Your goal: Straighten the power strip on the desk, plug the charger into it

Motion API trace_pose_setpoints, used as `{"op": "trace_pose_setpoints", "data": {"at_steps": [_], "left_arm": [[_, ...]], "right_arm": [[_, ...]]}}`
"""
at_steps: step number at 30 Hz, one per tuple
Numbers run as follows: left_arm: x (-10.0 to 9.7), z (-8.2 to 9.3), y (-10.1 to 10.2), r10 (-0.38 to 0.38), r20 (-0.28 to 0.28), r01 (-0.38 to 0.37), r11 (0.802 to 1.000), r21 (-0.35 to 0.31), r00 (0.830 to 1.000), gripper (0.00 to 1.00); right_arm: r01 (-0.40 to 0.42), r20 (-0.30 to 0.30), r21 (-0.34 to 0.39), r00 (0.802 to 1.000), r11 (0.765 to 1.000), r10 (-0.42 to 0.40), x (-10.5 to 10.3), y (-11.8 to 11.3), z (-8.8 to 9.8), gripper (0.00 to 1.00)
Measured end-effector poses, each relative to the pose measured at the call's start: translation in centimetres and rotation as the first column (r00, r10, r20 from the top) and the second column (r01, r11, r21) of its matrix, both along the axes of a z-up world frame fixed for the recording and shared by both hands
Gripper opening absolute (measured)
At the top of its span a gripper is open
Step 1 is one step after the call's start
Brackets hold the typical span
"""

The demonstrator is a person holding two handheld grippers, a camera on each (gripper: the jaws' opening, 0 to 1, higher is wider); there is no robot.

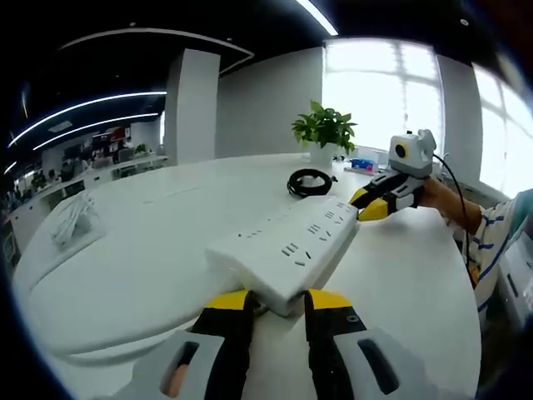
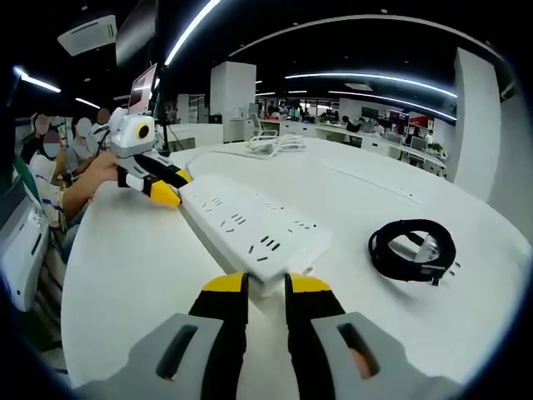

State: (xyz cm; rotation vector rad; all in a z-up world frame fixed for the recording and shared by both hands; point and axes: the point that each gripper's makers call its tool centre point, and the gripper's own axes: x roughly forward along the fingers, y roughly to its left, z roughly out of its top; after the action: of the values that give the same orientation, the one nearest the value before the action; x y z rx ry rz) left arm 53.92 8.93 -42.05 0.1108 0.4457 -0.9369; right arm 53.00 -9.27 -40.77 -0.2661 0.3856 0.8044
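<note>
A long white power strip (image 1: 291,242) lies across the white desk (image 1: 141,275), and each gripper has one end of it. In the left gripper view, my left gripper (image 1: 276,302) is shut on the near end, while my right gripper (image 1: 372,205) pinches the far end. Seen from the right gripper view, the power strip (image 2: 250,225) runs away from my right gripper (image 2: 265,286), which is shut on its near end, and my left gripper (image 2: 164,192) clamps the far end. The charger, a coiled black cable (image 1: 309,181) with a plug, rests apart on the desk, right of the strip (image 2: 412,248).
A potted plant (image 1: 325,129) stands at the desk's far edge near a window. A bundle of white cables (image 1: 71,221) lies at the left, also visible as white cables (image 2: 271,143) far back. A person's hand (image 1: 445,200) holds the right gripper. People sit beyond the desk's left edge (image 2: 67,167).
</note>
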Motion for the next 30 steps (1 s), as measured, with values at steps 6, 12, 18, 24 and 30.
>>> {"op": "trace_pose_setpoints", "data": {"at_steps": [6, 12, 18, 24, 30], "left_arm": [[-0.1, -0.1, 0.0, -0.022, 0.025, 0.021, 0.999, 0.033, 0.999, 0.24], [-0.4, 0.0, 0.2, -0.037, 0.035, 0.036, 0.999, 0.029, 0.999, 0.24], [-0.6, 0.8, 0.6, -0.036, 0.057, 0.036, 0.999, 0.01, 0.998, 0.24], [-0.2, 2.3, 1.4, -0.008, 0.095, 0.013, 0.999, -0.044, 0.995, 0.24], [0.4, 4.3, 1.0, 0.006, 0.151, 0.008, 0.996, -0.092, 0.989, 0.24]], "right_arm": [[0.001, 0.015, 0.032, 1.0, 0.999, -0.001, 0.1, -0.1, 1.0, 0.16], [0.0, 0.055, 0.036, 0.998, 0.999, -0.002, 0.4, -0.2, 2.4, 0.16], [0.011, 0.08, 0.034, 0.997, 0.999, -0.014, 0.6, -0.9, 3.3, 0.16], [0.054, 0.114, 0.019, 0.992, 0.998, -0.056, 1.3, -2.3, 4.4, 0.16], [0.103, 0.147, 0.019, 0.984, 0.995, -0.104, 2.7, -4.0, 5.8, 0.16]]}}
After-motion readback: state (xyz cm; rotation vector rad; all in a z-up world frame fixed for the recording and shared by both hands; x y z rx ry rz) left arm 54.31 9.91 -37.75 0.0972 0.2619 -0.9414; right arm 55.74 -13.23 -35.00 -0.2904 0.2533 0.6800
